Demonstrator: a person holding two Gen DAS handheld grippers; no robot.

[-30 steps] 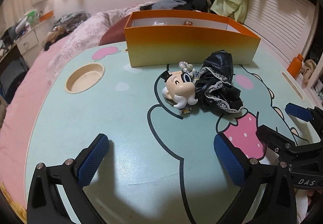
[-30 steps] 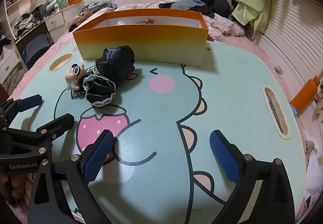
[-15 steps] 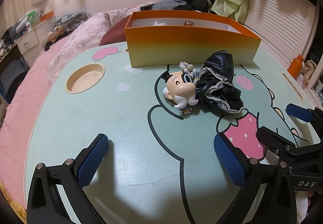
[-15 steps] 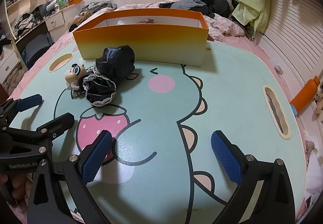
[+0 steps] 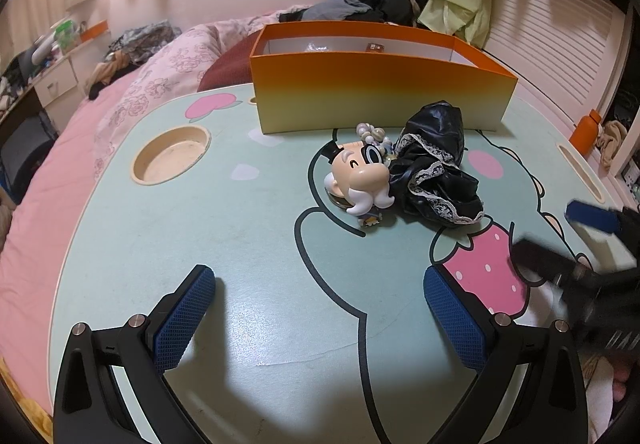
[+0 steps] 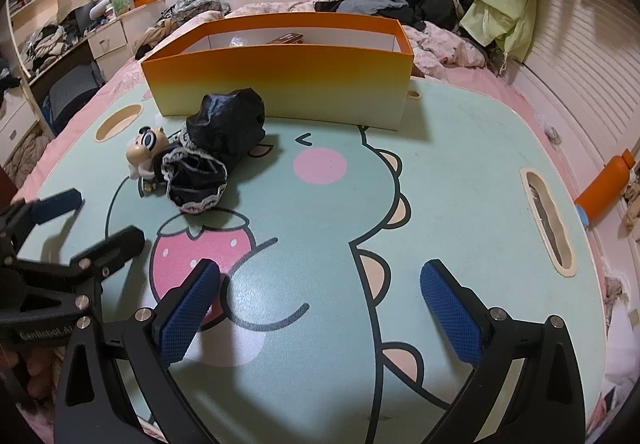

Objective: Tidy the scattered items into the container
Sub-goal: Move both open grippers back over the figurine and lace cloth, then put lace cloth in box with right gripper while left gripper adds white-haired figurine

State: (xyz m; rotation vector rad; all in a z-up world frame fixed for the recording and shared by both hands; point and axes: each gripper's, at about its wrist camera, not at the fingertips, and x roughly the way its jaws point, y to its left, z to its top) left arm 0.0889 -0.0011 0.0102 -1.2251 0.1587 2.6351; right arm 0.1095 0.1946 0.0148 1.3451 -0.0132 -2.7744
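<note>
An orange box [image 5: 380, 100] stands at the far side of the table; it also shows in the right wrist view [image 6: 280, 88]. In front of it lie a big-headed toy figure [image 5: 360, 180] and a black lace-trimmed cloth [image 5: 436, 160], touching each other. In the right wrist view the figure [image 6: 146, 156] and cloth [image 6: 224, 148] sit at the left. My left gripper [image 5: 320, 312] is open and empty, near the table's front edge, short of the figure. My right gripper [image 6: 320, 304] is open and empty, to the right of the items.
The table [image 5: 240, 244] has a round cup recess [image 5: 172, 154] at the left and a slot [image 6: 548, 220] at the right. An orange bottle [image 6: 604, 188] lies off the right edge. Bedding and clothes lie behind the box.
My right gripper has moved slightly forward and left, blurred in the left wrist view. The left gripper, the figure and the cloth have barely moved.
</note>
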